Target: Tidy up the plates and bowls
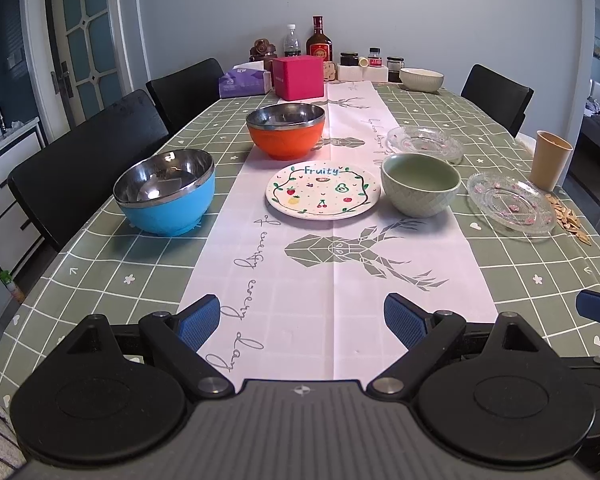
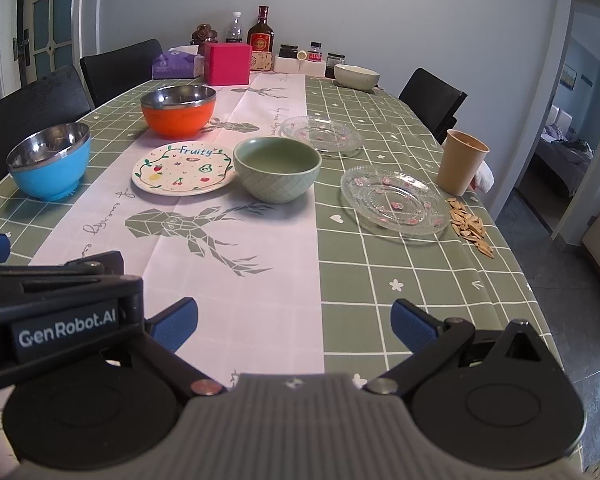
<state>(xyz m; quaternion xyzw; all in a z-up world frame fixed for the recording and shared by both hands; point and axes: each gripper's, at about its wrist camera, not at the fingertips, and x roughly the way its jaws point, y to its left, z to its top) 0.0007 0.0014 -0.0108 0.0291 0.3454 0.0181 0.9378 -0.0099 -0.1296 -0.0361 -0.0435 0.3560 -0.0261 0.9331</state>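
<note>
- Left gripper (image 1: 302, 322): jaws spread wide and empty, hovering low over the near end of the table (image 1: 100, 264), well short of any dish.
- Right gripper (image 2: 294, 326): jaws likewise wide and holding nothing; it sits just beside the left one.
- Task items, all separate and unstacked: blue bowl (image 1: 165, 192) at the left; orange bowl (image 1: 286, 130) farther back; fruit-print plate (image 1: 323, 195) on the white runner (image 1: 340, 280); green bowl (image 1: 420, 184) just right of that plate; near glass plate (image 2: 394, 199) and far glass plate (image 2: 322, 130) on the right.
- Risk, glass plates: they lie flat with thin, smooth rims, so a pinch at the edge would likely slip or tip the plate.
- Risk, steel-lined bowls: the curved, polished walls offer little purchase; a shallow bite on the rim may let a bowl swing or drop.
- Risk, cloth: sliding any dish could drag the runner and shift its neighbours.
- Obstacles: a paper cup (image 2: 462, 162) stands just behind the near glass plate and could be toppled; the scattered seeds (image 2: 470, 230) at that plate's right edge could be swept off the table.
- Surroundings: a cream bowl (image 2: 356, 76), bottles, jars, a pink box (image 1: 298, 77) and a tissue pack crowd the far end; dark chairs line both sides.
</note>
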